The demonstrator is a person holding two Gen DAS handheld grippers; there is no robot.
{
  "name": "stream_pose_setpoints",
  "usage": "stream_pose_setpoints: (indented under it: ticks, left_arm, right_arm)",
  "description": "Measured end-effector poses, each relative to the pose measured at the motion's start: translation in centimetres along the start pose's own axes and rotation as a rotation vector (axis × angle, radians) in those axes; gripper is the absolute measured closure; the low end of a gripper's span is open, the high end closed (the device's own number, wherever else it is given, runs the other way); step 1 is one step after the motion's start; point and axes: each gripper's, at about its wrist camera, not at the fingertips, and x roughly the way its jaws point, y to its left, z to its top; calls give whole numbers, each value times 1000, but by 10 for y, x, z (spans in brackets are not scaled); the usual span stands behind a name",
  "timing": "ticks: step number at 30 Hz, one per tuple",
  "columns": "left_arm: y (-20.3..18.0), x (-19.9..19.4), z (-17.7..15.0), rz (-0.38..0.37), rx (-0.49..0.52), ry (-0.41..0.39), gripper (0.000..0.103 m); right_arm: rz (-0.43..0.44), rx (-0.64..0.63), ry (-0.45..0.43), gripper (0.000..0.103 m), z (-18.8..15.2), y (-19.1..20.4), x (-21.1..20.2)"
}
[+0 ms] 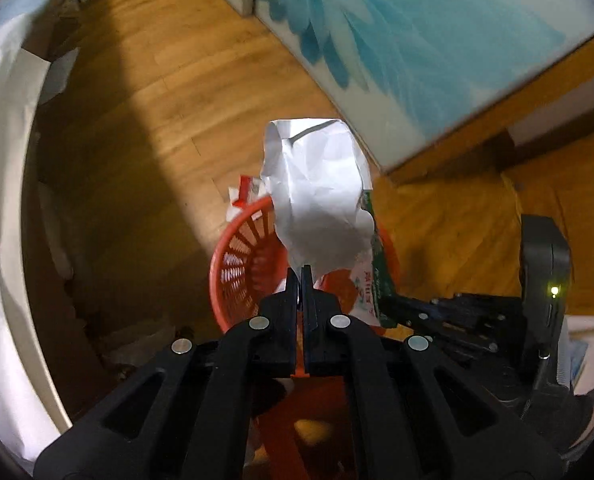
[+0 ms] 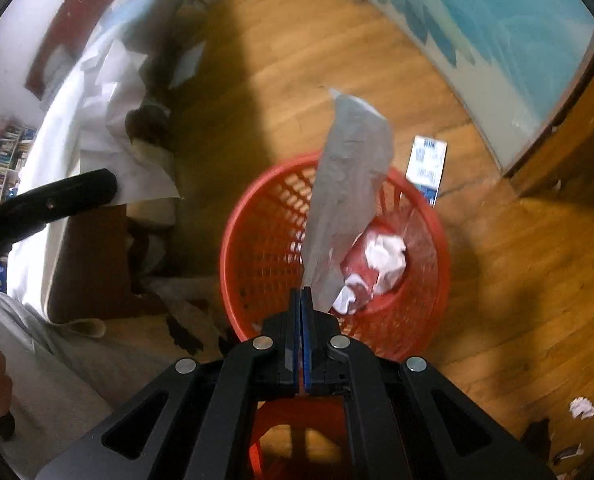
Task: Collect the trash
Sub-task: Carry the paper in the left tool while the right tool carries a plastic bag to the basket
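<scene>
Open wood floor (image 2: 517, 280) right of red mesh wastebasket (image 2: 257, 240); bed edge (image 2: 57, 240) crowding left. Left gripper (image 1: 301, 272) clamped on crumpled white paper (image 1: 321, 200) above basket rim. Right gripper (image 2: 302, 292) pinching grey wrapper (image 2: 345, 200) over basket. Inside: crumpled paper ball (image 2: 389, 260), red packaging. Stray paper wad (image 2: 582, 408) on floor, well apart.

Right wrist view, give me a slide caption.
Right gripper shut on a grey wrapper above the red basket.

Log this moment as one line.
left hand-held gripper: shut on paper | right hand-held gripper: shut on wrapper | both over basket | not released
</scene>
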Motion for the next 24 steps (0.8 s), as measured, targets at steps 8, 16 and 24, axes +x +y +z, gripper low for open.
stream_pose_setpoints:
  ticks: [8, 16, 24]
  left_arm:
    - [6, 10, -7, -28, -50, 68, 99]
    - [3, 6, -7, -19, -55, 50, 27]
    - [24, -39, -9, -36, -154, -121, 27]
  right_arm:
    - [-9, 21, 25, 96, 7, 5, -2]
    - [-22, 28, -25, 48, 3, 3, -20]
    - [-5, 14, -89, 48, 12, 18, -49]
